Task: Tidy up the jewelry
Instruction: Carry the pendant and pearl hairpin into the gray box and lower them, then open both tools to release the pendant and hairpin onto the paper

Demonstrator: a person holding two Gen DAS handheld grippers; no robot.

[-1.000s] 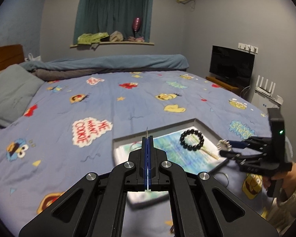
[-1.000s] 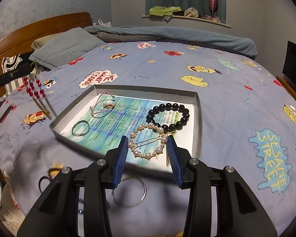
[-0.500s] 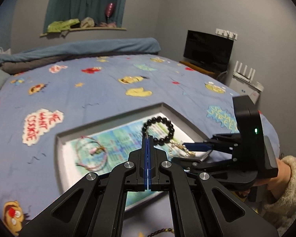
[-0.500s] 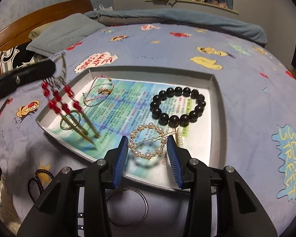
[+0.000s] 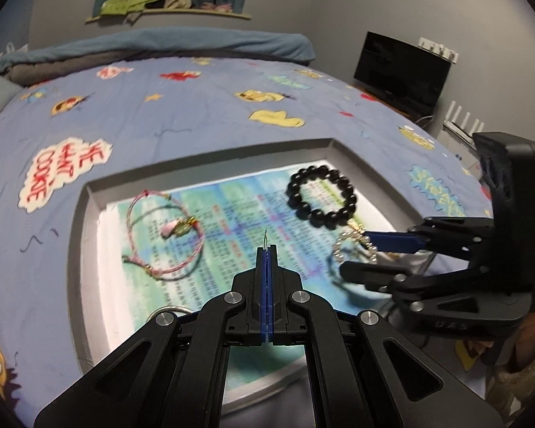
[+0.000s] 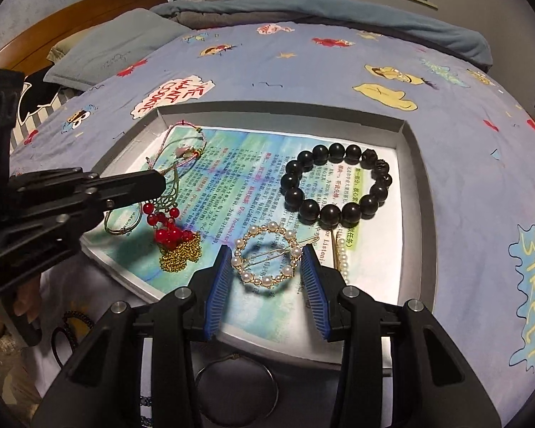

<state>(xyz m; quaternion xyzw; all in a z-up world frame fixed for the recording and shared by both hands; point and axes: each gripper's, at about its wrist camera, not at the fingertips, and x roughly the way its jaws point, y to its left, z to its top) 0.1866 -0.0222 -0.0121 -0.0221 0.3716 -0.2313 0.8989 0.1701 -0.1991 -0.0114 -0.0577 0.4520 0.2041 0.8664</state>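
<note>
A grey tray [image 6: 419, 164] lined with printed paper lies on the bed. My left gripper [image 5: 266, 249] is shut on the hook of a red-bead and gold-chain earring [image 6: 171, 235]; in the right wrist view the earring hangs from my left gripper [image 6: 157, 182] with its chain piled on the paper. My right gripper [image 6: 267, 271] is open around a pearl ring hair clip [image 6: 267, 255] that lies in the tray; it also shows in the left wrist view [image 5: 353, 249]. A black bead bracelet [image 6: 335, 185], a pink cord bracelet [image 5: 164, 235] and a thin ring [image 6: 123, 219] lie in the tray.
The tray [image 5: 85, 249] rests on a blue cartoon bedsheet [image 6: 339, 57]. A wire bangle [image 6: 237, 390] and a dark bead bracelet [image 6: 69, 331] lie on the sheet in front of the tray. Pillows [image 6: 114, 46] and a wooden headboard are at the far left.
My left gripper has carried the red earring over the tray and lowered it until its chain rests on the paper. My right gripper has stayed open around the pearl clip, moving slightly closer.
</note>
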